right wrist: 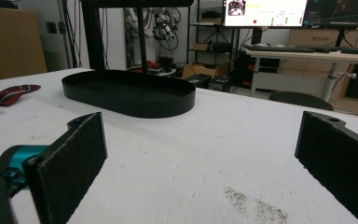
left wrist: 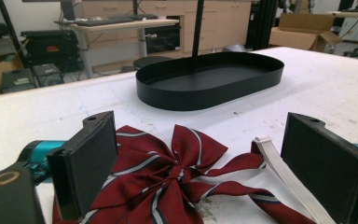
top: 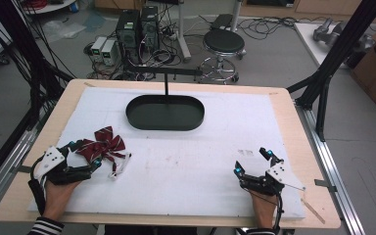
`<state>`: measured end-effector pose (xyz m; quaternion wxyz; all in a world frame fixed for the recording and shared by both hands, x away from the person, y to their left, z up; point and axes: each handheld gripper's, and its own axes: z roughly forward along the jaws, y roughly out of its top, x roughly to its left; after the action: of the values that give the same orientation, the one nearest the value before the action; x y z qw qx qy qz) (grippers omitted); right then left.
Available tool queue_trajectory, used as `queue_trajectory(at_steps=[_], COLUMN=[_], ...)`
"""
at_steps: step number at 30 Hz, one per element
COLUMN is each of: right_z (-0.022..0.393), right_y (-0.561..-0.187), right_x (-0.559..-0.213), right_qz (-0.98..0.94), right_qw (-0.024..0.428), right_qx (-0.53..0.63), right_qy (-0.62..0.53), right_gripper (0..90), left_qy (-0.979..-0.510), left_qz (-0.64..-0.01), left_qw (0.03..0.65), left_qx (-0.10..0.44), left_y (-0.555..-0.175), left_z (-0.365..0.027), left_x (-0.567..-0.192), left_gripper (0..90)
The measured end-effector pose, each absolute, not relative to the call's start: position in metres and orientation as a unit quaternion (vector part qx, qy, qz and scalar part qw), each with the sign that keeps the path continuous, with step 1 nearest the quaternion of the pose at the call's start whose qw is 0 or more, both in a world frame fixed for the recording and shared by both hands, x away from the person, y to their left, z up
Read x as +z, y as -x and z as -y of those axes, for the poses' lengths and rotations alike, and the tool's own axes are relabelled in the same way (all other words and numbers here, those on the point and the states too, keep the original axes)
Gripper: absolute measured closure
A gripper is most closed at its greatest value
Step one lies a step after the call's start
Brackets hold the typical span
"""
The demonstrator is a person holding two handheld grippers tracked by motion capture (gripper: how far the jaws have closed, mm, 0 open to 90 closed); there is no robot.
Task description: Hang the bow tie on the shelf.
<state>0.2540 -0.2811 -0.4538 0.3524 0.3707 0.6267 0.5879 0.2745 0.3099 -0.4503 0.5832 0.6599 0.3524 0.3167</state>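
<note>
At near left of the desk (top: 186, 171), the left claw (top: 84, 154) stands wide, its jaws straddling a maroon striped bow tie (top: 103, 143) that lies flat on the white cover. The left gripper view has the bow tie (left wrist: 177, 177) between the pads, knot roughly centred, with its white elastic strap (left wrist: 284, 172) trailing toward the right-hand pad. Nothing gripped yet.

Step in hand, as I judge it: close on the bow and lift.
- Aim for the knot; it is the thickest part, and the thin wings could slip out.
- Keep the pads low against the cover so that fabric is caught, not just skimmed.
- Watch the strap: if pinched alone, the bow will dangle and swing.

Farther on, at the middle, a black oval tray (top: 165, 112) stands well apart from the bow; likely destination. Carry high enough to clear its wall.

At near right, the right claw (top: 252, 161) is also wide, holding nothing, over bare cover.
</note>
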Motion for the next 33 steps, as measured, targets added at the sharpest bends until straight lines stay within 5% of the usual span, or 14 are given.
queue_trajectory(at_steps=[24, 33], right_z=[0.283, 0.283], right_y=[-0.253, -0.253], right_x=[-0.454, -0.454], right_qz=[-0.621, -0.62], right_qw=[0.354, 0.355], right_qx=[0.595, 0.595], right_qy=[-0.369, -0.368], right_gripper=[0.9, 1.0], left_qy=[-0.657, -0.674], left_qz=[-0.36, -0.342], left_qw=[0.581, 0.569], left_qx=[0.319, 0.324], left_y=[-0.274, -0.271], left_z=[-0.31, -0.304], left_x=[-0.45, -0.42], left_gripper=[11.1, 11.4])
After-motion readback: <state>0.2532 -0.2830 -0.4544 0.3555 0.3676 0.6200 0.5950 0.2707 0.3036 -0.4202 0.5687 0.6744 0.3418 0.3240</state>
